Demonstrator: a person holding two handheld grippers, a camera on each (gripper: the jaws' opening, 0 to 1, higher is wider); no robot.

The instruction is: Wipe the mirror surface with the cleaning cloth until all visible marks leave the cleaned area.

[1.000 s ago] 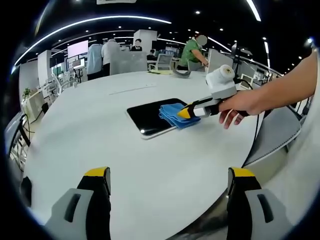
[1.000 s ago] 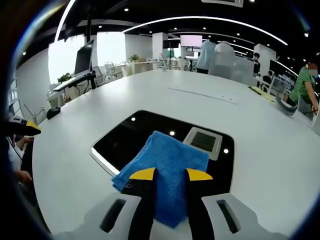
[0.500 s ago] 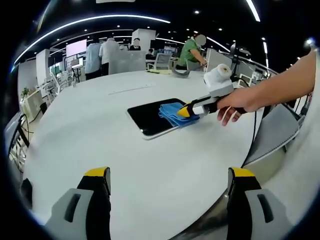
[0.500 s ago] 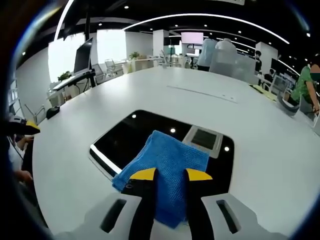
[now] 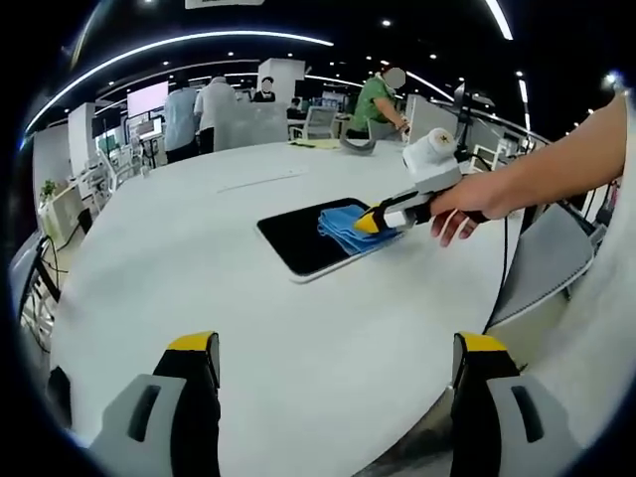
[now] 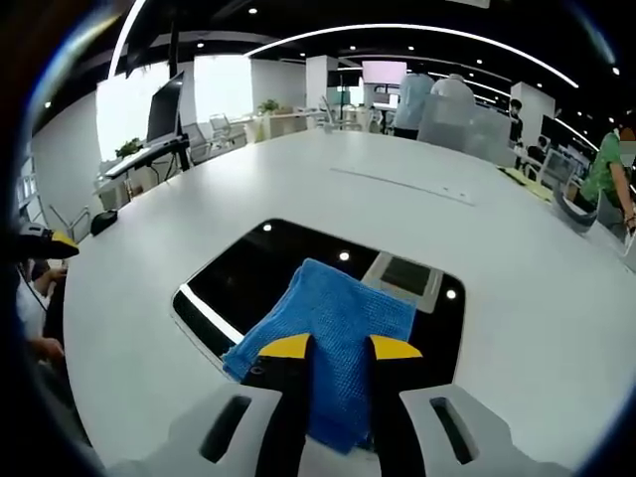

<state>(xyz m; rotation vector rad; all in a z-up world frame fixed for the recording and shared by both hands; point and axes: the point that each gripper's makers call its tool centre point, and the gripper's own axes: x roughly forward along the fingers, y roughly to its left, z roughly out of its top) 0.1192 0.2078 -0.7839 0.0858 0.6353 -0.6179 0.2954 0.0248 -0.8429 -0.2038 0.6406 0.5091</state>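
The left hand-held gripper hung with jaws wide apart over the near edge of the white desk, well short of the mirror. The right hand-held gripper clamped the blue cleaning cloth lying on the mirror's near half.

1. Your right gripper has its yellow-tipped jaws closed on the blue cleaning cloth.
2. The cloth lies on the dark mirror, covering its near part.
3. The mirror lies flat on the white table and reflects the ceiling lights.
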